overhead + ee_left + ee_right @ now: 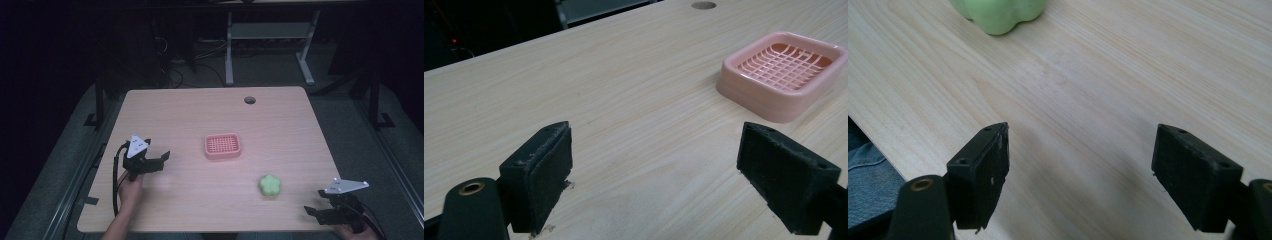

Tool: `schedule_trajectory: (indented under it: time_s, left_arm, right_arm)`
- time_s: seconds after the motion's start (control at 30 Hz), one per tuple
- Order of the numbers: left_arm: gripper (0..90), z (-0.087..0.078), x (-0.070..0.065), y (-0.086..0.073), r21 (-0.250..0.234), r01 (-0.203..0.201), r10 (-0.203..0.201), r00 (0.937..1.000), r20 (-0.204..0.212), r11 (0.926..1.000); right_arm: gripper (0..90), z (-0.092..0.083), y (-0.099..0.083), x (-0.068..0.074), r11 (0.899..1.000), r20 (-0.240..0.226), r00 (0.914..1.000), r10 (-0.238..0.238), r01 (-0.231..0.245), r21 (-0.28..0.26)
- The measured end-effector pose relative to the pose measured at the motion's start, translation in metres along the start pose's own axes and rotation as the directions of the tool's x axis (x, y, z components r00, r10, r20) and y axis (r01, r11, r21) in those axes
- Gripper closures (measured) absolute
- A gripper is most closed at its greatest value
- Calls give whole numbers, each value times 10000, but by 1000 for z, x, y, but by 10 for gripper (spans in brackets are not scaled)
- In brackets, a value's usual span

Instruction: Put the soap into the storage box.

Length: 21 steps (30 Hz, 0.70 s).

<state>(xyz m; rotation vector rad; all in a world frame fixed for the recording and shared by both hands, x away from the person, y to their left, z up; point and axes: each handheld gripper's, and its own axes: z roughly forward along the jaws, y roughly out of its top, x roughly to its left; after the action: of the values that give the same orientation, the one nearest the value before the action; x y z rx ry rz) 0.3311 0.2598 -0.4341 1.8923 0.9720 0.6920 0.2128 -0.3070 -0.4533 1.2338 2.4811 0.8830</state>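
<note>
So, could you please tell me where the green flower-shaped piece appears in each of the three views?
High view: the green flower-shaped piece lies on the table's near right part, left of the right claw.
Left gripper view: not in it; the pink tray sits at upper right there.
Right gripper view: it is cut off by the top edge, left of centre.
Shared landmark: the light wood table.

Pink soap tray (222,146) mid-table, upright, green flower-shaped soap (270,185) apart, front-right
</note>
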Motion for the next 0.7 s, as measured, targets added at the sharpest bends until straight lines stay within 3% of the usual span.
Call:
schedule_trajectory:
  time_s: [0.33,0.7]
  left_arm:
    - [143,0,0,0,-13,-34,34,10000,-17,10000]
    - [143,-2,4,-1,-20,-7,7,9999,-114,10000]
  right_arm:
    - [227,6,28,10,9960,-219,9966,-793,801,384]
    - [219,10,43,14,9938,-540,9945,-892,925,614]
